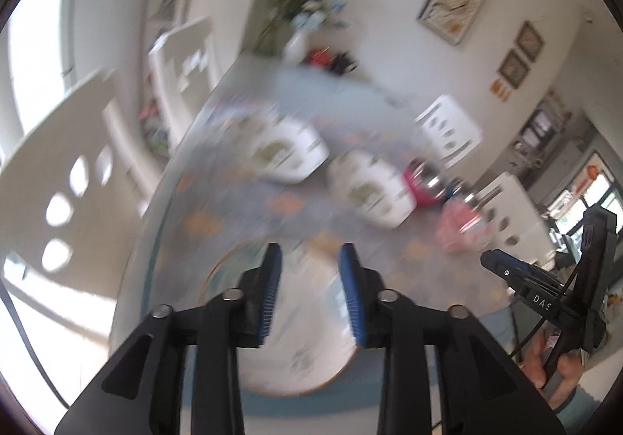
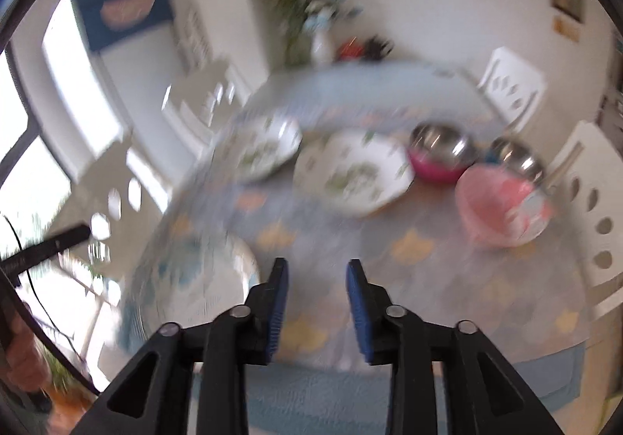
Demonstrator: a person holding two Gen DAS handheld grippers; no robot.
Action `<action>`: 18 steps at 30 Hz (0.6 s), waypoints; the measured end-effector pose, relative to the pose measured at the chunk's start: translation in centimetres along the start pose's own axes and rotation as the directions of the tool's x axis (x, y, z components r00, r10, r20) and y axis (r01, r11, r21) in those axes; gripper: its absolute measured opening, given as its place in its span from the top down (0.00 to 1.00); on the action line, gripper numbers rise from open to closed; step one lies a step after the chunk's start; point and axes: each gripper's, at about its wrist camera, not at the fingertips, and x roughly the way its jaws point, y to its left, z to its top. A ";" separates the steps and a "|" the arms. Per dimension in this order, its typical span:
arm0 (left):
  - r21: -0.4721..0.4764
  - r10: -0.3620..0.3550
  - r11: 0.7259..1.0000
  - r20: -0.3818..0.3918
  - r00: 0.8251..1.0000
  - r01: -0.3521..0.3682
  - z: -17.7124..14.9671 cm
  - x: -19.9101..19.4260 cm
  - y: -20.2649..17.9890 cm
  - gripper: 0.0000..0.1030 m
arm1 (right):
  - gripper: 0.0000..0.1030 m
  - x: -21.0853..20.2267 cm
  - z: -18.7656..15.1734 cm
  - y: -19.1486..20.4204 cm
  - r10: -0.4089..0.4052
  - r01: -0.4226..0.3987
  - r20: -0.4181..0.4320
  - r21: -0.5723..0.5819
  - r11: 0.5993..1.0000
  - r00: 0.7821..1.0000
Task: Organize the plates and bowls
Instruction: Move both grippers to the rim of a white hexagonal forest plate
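Both views are smeared by motion blur, so fine detail cannot be made out. The left hand-held gripper (image 1: 309,259) is held above a round plate (image 1: 303,349) at the near edge of the desk (image 1: 187,209), its jaws parted and nothing between them; the position suggests that this plate is being lined up for a grasp. The right hand-held gripper (image 2: 317,275) is likewise spread and empty, poised over bare patterned cloth.

Farther back, two white leaf-patterned dishes (image 2: 352,172) lie side by side, and to their right a metal bowl in a magenta shell (image 2: 442,154), a pink bowl (image 2: 498,207) and another metal bowl (image 2: 516,158) are clustered close together, probably awaiting stacking. Open cloth is left between the near plate and the dishes. White chairs (image 2: 514,88) crowd the desk's sides, so side approaches are judged tighter.
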 end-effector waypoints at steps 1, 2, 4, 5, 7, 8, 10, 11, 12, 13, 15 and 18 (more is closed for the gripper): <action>0.010 -0.027 1.000 0.018 0.999 0.027 1.0 0.3 -1.0 0.70 | 0.38 -0.6 1.0 -0.6 0.011 -0.012 0.041 0.029 0.999 0.999; 0.016 -0.044 0.999 0.025 0.999 0.044 1.6 0.4 -1.6 0.70 | 0.25 -1.0 2.0 -1.1 0.027 -0.031 0.079 0.056 0.998 0.996; 0.040 -0.081 0.996 0.030 0.996 0.080 3.3 1.9 -3.5 0.70 | 0.24 -0.9 3.6 -1.9 0.033 -0.043 0.124 0.081 0.996 0.992; 0.045 -0.084 0.996 0.021 0.996 0.083 4.4 3.4 -4.5 0.70 | 0.24 -0.1 4.5 -2.2 0.019 -0.030 0.121 0.088 0.996 0.993; 0.039 -0.088 0.995 0.002 0.996 0.087 5.4 5.3 -5.4 0.70 | 0.24 1.5 5.5 -2.9 0.000 -0.013 0.111 0.112 0.994 0.994; 0.027 -0.085 0.996 -0.021 0.996 0.086 5.9 6.8 -5.7 0.70 | 0.24 2.4 5.9 -3.3 -0.014 0.001 0.100 0.124 0.992 0.995; -0.001 -0.079 0.997 -0.073 0.994 0.079 6.8 10.6 -5.9 0.70 | 0.24 5.6 6.6 -4.2 -0.021 0.014 0.042 0.152 0.988 0.999; -0.008 -0.072 0.997 -0.088 0.993 0.072 7.0 11.6 -5.9 0.70 | 0.25 6.5 6.9 -4.7 -0.022 0.018 0.022 0.159 0.987 1.000; -0.021 -0.060 0.998 -0.118 0.991 0.058 7.0 13.6 -5.7 0.70 | 0.29 8.3 6.9 -5.0 -0.028 0.030 -0.017 0.165 0.986 0.999; -0.030 -0.053 0.998 -0.139 0.989 0.050 7.0 15.1 -5.5 0.69 | 0.31 10.2 6.9 -5.3 -0.034 0.044 -0.061 0.173 0.984 0.998; -0.075 -0.044 0.997 -0.220 0.974 0.029 6.7 19.5 -4.5 0.68 | 0.42 13.5 6.6 -6.4 -0.038 0.063 -0.133 0.189 0.980 0.990; -0.164 -0.091 0.986 -0.312 0.946 0.040 5.9 24.5 -2.8 0.68 | 0.48 18.3 5.8 -8.2 -0.025 0.081 -0.237 0.230 0.970 0.971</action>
